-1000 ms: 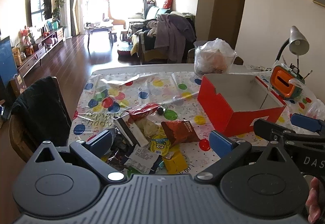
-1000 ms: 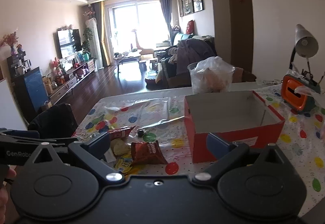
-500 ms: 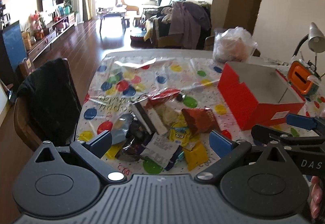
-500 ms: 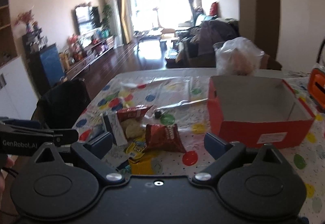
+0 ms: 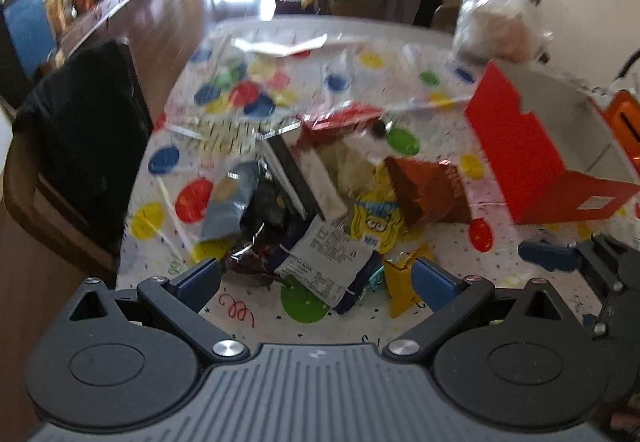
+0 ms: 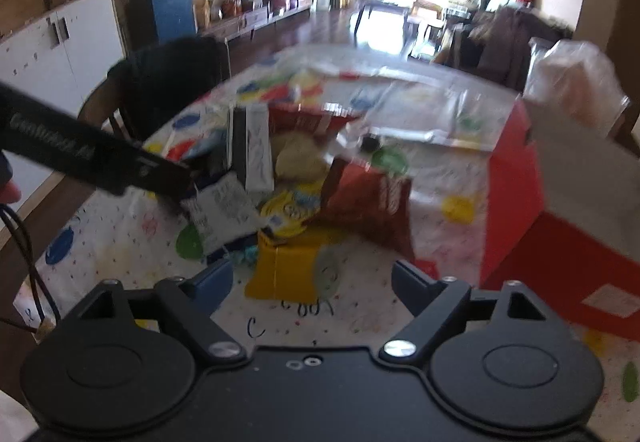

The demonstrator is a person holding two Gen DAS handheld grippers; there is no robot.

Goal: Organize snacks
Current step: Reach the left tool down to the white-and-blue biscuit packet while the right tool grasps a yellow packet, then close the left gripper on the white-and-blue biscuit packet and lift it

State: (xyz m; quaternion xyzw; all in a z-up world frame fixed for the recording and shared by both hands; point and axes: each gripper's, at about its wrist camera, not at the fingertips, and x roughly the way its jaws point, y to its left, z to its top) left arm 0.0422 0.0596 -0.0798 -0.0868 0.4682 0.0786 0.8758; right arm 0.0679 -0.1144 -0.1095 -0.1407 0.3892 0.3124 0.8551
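A heap of snack packets lies on the dotted tablecloth (image 5: pixel 304 306). In it are a white packet (image 5: pixel 328 262), a brown-red chip bag (image 5: pixel 428 189), a yellow cartoon packet (image 5: pixel 372 217), a grey-blue packet (image 5: pixel 230 201) and a plain yellow packet (image 5: pixel 402 282). An open red box (image 5: pixel 516 145) stands to the right of the heap. My left gripper (image 5: pixel 318 278) hangs open just above the white packet. My right gripper (image 6: pixel 312 278) is open and its jaws are closing; the yellow packet (image 6: pixel 288 266) lies between the fingertips, which do not touch it. The chip bag (image 6: pixel 368 201) and the red box (image 6: pixel 516 201) lie beyond.
A chair draped in black cloth (image 5: pixel 80 129) stands at the table's left edge. A clear plastic bag (image 5: pixel 500 25) sits behind the box, and an orange object (image 5: pixel 624 121) to its right. The left gripper's arm (image 6: pixel 100 157) crosses the right wrist view.
Both grippers have dropped and tilted down toward the snack heap, which now fills both views. The right jaws have narrowed. The left jaws stay wide.
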